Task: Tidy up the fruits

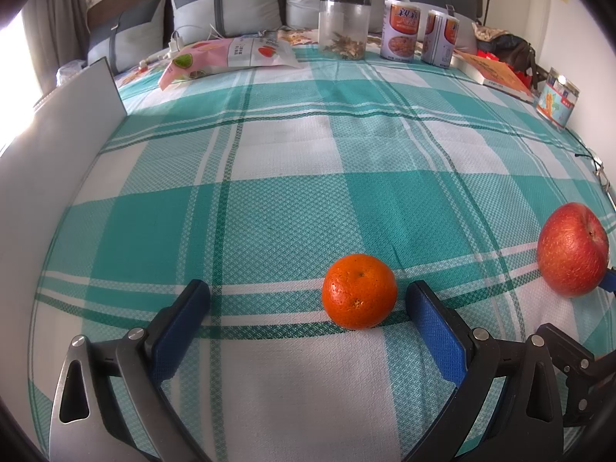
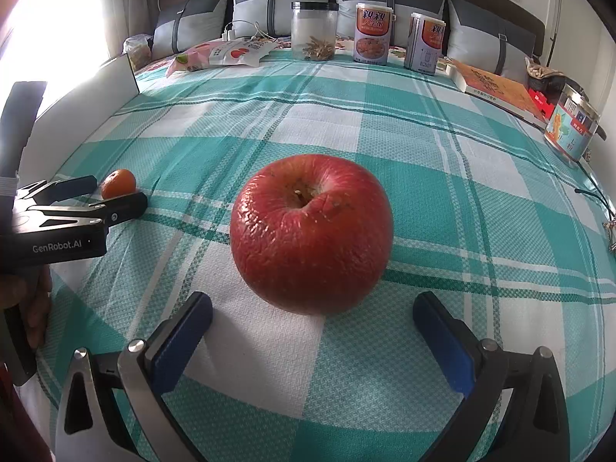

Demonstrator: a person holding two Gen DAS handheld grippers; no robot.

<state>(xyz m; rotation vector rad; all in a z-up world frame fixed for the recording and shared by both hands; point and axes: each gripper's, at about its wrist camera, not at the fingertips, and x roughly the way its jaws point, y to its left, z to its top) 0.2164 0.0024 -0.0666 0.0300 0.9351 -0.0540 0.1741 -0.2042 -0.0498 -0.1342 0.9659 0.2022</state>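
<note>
Fruit lies loose on the teal checked bedspread (image 1: 269, 208): a red apple (image 2: 312, 235) just ahead of the right gripper (image 2: 312, 310), whose blue pads (image 2: 181, 340) stand spread wide and clear of it; an orange (image 1: 359, 290) sits between the tips of the left gripper (image 1: 306, 300), jaws likewise spread, untouched; jars and cans (image 2: 371, 34) stand far back.
</note>
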